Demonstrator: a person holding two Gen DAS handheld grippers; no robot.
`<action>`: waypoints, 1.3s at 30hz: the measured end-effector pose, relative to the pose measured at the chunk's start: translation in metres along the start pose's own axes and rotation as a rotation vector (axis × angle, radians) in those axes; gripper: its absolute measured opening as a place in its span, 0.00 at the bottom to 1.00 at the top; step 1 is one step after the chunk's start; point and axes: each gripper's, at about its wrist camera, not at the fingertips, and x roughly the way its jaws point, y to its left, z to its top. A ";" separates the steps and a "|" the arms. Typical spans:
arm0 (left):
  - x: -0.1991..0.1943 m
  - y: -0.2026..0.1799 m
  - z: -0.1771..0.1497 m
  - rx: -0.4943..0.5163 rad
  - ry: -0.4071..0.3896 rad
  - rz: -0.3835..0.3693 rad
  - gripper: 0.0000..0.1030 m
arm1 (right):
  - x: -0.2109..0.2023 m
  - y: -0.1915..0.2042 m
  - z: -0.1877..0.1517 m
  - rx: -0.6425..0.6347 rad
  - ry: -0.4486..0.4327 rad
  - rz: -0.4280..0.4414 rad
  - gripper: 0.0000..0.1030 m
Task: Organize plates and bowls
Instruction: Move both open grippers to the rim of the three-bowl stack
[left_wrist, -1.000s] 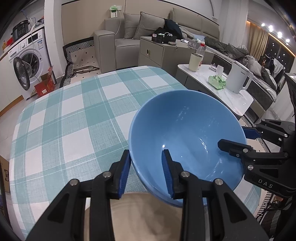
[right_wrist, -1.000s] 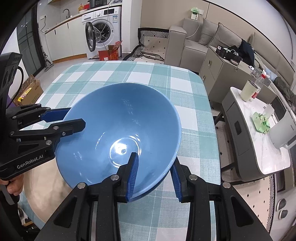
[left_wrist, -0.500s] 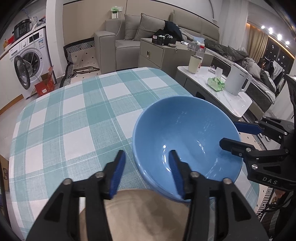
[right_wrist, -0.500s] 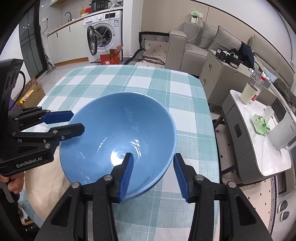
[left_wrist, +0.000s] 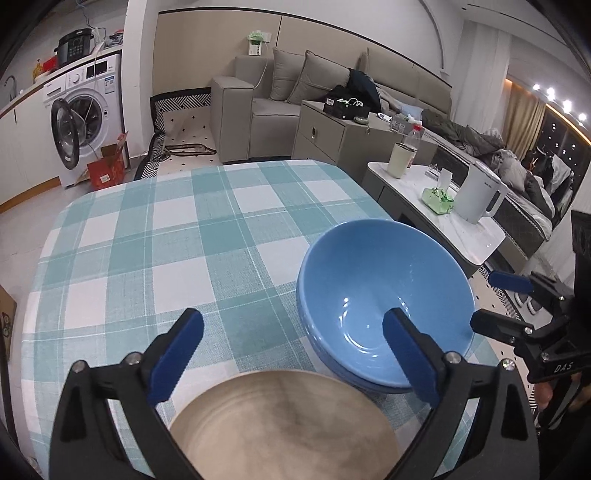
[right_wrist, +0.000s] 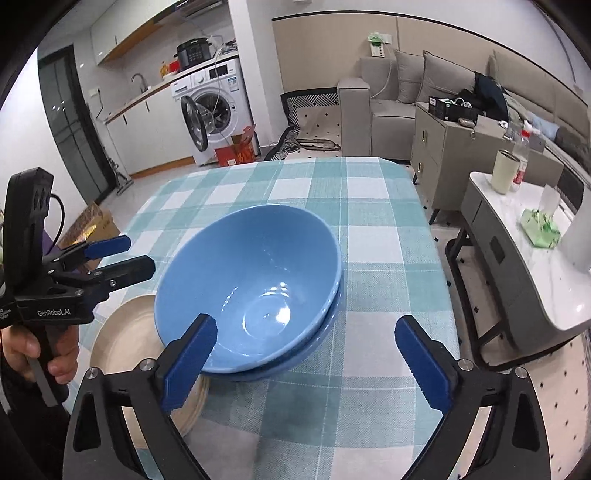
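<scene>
**A:** The blue bowl (right_wrist: 255, 291) is seen nested in a second blue bowl (right_wrist: 314, 347) beneath it, the pair resting on the checked tablecloth (left_wrist: 147, 236) near the table's right edge. The stack can be taken as settled; the upper rim sits a little askew over the lower one.

**B:** And it has been let go. The jaws of the right gripper (right_wrist: 306, 365) have just been opening and now stand wide, with nothing pressed between the pads, the bowls lying just ahead of them. The same is seen of the left gripper (left_wrist: 295, 354): its jaws have just been opening, are spread wide, and no rim is pinched.

**A:** So the stacking of the bowls is judged done, and the release is the step in hand.

**B:** Agreed. Just beside the stack, towards the near edge, a beige plate (left_wrist: 284, 428) is lying flat. In the right wrist view its rim appears tucked partly under the bowls' overhang, though whether they touch cannot be told.

**A:** That plate is probably what is dealt with next. A thin, flat rim would have to be approached low and pinched at the edge, or slid clear of the bowls first so the stack is not nudged.

**B:** No other crockery is seen on the table.
</scene>
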 end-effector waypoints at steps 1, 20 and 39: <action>0.000 0.000 -0.001 0.001 0.005 0.003 0.98 | 0.000 -0.001 -0.002 0.008 -0.003 0.007 0.98; 0.011 0.004 -0.021 -0.063 -0.049 0.072 1.00 | 0.008 -0.021 -0.025 0.145 -0.017 0.108 0.99; 0.040 -0.013 -0.023 -0.105 -0.027 0.016 1.00 | 0.031 -0.033 -0.033 0.296 0.000 0.217 0.99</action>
